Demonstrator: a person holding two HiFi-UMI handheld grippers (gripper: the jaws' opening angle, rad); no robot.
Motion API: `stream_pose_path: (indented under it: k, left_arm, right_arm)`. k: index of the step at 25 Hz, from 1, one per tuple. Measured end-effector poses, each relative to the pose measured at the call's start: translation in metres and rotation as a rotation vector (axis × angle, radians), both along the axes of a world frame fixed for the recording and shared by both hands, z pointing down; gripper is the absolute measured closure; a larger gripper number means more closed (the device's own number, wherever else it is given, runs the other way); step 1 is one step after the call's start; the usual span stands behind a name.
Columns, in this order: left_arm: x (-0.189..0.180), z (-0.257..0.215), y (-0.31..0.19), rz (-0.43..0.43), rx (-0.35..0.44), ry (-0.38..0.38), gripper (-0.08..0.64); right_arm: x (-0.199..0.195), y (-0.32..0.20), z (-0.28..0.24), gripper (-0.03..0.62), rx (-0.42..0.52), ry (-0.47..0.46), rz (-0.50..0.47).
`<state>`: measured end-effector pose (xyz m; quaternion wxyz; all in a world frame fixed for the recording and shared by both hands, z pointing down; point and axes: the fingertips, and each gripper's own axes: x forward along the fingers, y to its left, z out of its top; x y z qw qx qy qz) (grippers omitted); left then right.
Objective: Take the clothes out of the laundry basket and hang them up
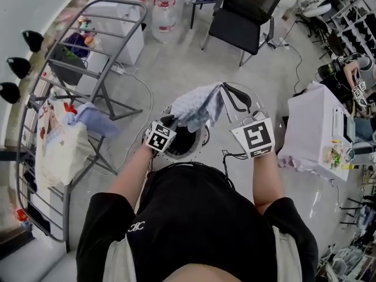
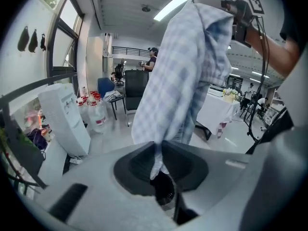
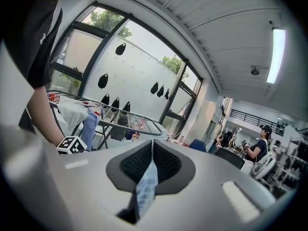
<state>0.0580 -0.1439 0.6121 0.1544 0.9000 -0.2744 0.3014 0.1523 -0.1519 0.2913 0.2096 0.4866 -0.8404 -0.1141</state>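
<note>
Currently left gripper [image 1: 170, 122] and right gripper [image 1: 228, 91] each pinch the checked shirt [image 1: 197, 107], held above the basket [image 1: 203, 142]; the drying rack [image 1: 76, 69] stands leftward, nearer the left gripper.

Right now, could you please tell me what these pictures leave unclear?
Head view: laundry basket contents, hidden by the checked garment and left gripper.
Right gripper view: all but a strip of the garment, behind the right gripper's own body.
Both gripper views: the basket, outside the frame.

Pale floor [image 1: 176, 81], drying rack [image 1: 76, 67], office chair [image 1: 244, 16], water jugs [image 1: 164, 10], seemingly a round laundry basket [image 1: 202, 141]
</note>
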Motion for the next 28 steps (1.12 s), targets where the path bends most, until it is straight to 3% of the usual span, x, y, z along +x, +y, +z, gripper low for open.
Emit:
stream_pose_path:
  k: [1, 2, 7, 12, 20, 28]
  left_arm:
    - [0.002, 0.000, 0.001, 0.011, 0.000, 0.005, 0.538]
    - [0.004, -0.001, 0.003, 0.023, 0.000, 0.011, 0.548]
    - [0.009, -0.009, 0.009, 0.056, -0.004, 0.028, 0.549]
    - [0.004, -0.020, 0.008, 0.030, 0.020, 0.041, 0.551]
    - [-0.064, -0.067, -0.025, -0.149, 0.149, 0.015, 0.551]
    - [-0.154, -0.172, -0.053, -0.355, 0.394, -0.019, 0.551]
  right_arm:
    - [0.003, 0.001, 0.000, 0.567, -0.001, -0.002, 0.005]
    - [0.006, 0.002, -0.001, 0.567, 0.000, -0.005, 0.009]
    - [0.017, 0.005, -0.007, 0.567, 0.007, -0.027, 0.025]
    - [0.029, 0.005, -0.008, 0.568, 0.015, -0.043, 0.042]
    - [0.044, -0.004, -0.003, 0.568, 0.013, -0.068, 0.063]
    - [0.033, -0.024, 0.009, 0.568, 0.006, -0.067, 0.033]
